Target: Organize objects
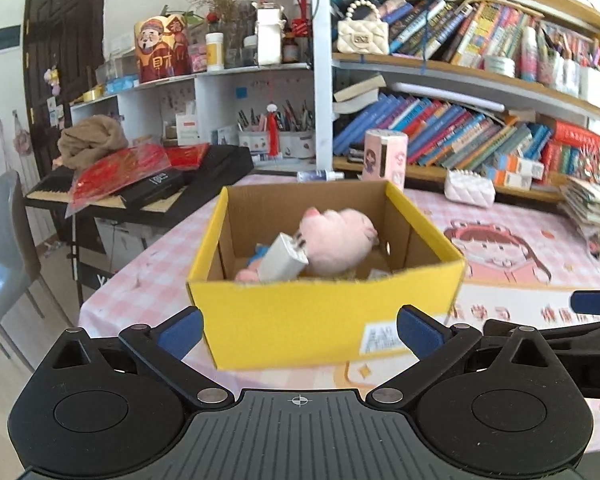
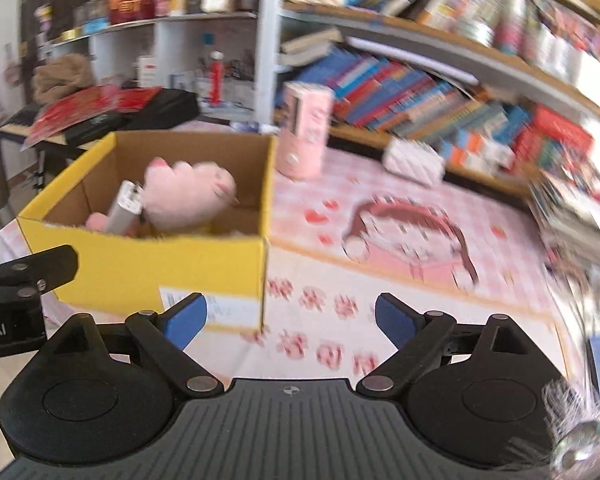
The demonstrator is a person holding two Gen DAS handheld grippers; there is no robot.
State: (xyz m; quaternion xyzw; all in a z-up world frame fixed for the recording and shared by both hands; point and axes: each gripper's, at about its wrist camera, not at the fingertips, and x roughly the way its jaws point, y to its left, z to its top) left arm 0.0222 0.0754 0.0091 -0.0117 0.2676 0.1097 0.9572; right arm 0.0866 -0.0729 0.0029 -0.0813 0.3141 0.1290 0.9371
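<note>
Inside yellow box (image 1: 300,320), pink plush (image 1: 336,240), perhaps a white charger (image 1: 284,258), both grippers (image 1: 298,330) (image 2: 290,318) spread, empty

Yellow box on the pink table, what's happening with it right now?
A person is tidying with two handheld grippers. The yellow box already holds a pink plush toy and a white charger. The left gripper and the right gripper are both open and empty in front of the box.

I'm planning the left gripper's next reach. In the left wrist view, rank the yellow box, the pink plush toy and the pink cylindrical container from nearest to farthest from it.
1. Yellow box, directly ahead.
2. Pink plush toy, inside that box.
3. Pink cylindrical container, behind the box, right of centre.
</note>
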